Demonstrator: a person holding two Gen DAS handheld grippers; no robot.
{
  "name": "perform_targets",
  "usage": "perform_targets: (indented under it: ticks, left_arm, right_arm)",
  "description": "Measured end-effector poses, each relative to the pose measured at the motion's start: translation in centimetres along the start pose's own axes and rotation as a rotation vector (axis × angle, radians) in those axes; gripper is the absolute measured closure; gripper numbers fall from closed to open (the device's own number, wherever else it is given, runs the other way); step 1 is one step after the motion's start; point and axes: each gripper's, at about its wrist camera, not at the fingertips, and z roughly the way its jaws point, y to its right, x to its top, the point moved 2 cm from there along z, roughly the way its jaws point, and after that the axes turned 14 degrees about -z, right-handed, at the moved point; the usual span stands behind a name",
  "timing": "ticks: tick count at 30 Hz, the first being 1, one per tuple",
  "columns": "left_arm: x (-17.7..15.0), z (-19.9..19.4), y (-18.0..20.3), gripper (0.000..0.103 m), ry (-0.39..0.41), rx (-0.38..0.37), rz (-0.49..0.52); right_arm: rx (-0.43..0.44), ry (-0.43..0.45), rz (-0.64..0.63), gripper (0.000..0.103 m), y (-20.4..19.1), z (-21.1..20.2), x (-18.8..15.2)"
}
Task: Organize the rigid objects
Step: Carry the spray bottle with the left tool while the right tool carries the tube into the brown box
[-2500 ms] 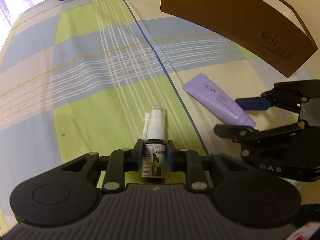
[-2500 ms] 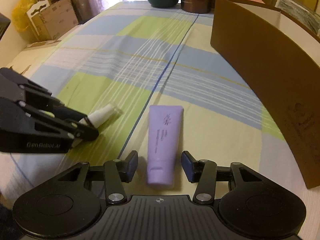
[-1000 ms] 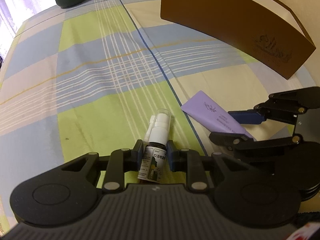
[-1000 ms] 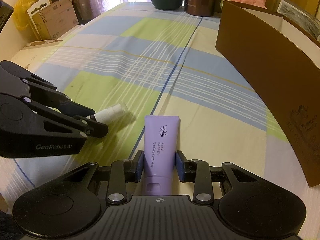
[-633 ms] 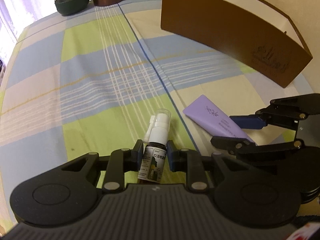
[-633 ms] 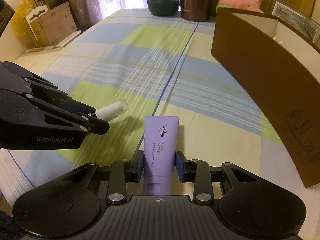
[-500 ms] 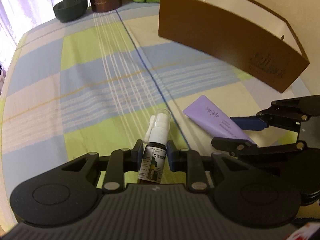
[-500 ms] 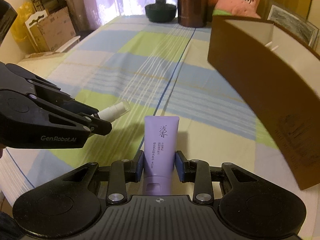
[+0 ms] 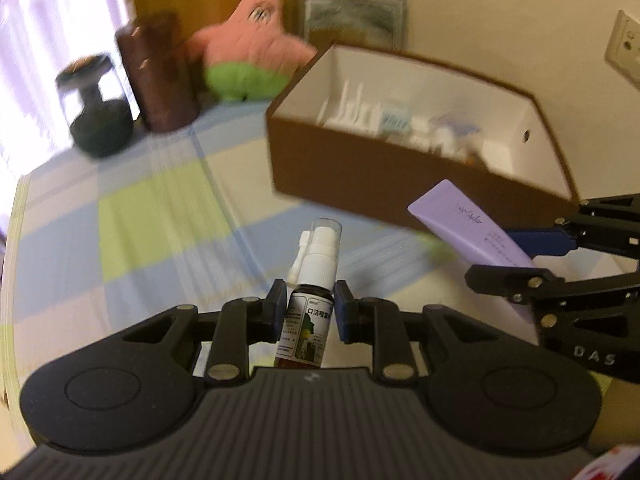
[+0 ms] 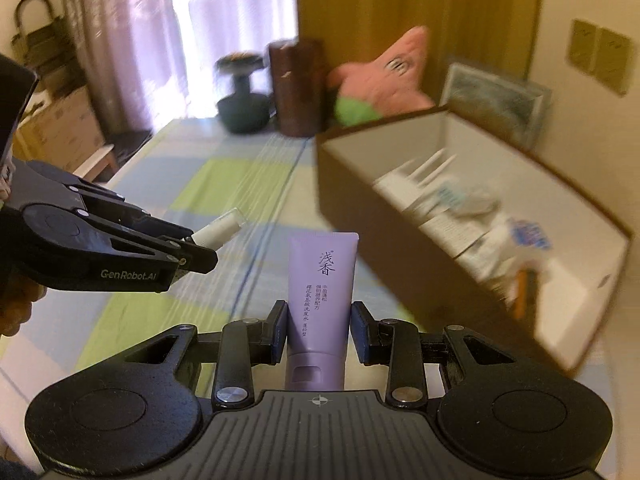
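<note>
**Both items lifted toward the box**

Since the earlier frames, both held items have come up off the checked bedspread, and the open top of the brown box, previously seen only from the side, now shows its contents.

The spray bottle (image 9: 312, 300) sits clamped between the closed pads of the left tool (image 9: 310, 314), its white nozzle pointing forward and up. The purple tube (image 10: 322, 280) is pinched near its cap end by the right tool (image 10: 320, 330), its flat sealed end leading. Both items hang in the air above the bedspread (image 9: 160, 208), near the brown box (image 9: 360, 176) but not yet over it.

Inside the box lie white and pale packages, too blurred to name. Beyond it stand a pink plush star (image 9: 256, 40), a brown cylinder (image 9: 158, 72) and a dark jar (image 9: 100, 120).

The likely risks lie at the drop. The two tools travel side by side and could knock together over the box's narrow opening. The tube's long free end could catch the near wall if brought in too low. The bottle, released onto the packages already inside, may roll or tip against them rather than settle.
</note>
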Motion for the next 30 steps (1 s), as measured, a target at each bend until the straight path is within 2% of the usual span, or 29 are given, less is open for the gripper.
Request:
perform_targets:
  ticks: [6, 14, 22, 30]
  left_arm:
    - [3.2, 0.2, 3.4, 0.082, 0.042, -0.062, 0.056]
    - [7.1, 1.3, 7.7, 0.082, 0.069, -0.133, 0.1]
    - [9.6, 4.3, 12.0, 0.082, 0.031, -0.196, 0.13]
    - [10.4, 7.8, 14.8, 0.082, -0.022, -0.212, 0.158]
  right_arm:
    - [-0.092, 0.035, 0.069, 0.073, 4.2, -2.6, 1.1]
    - [-0.178, 0.036, 0.195, 0.073, 10.2, -3.3, 1.6]
    - [-0.22, -0.042, 0.282, 0.073, 14.0, -1.9, 1.1]
    - [-0.237, -0.12, 0.354, 0.073, 16.3, 0.4, 0.1]
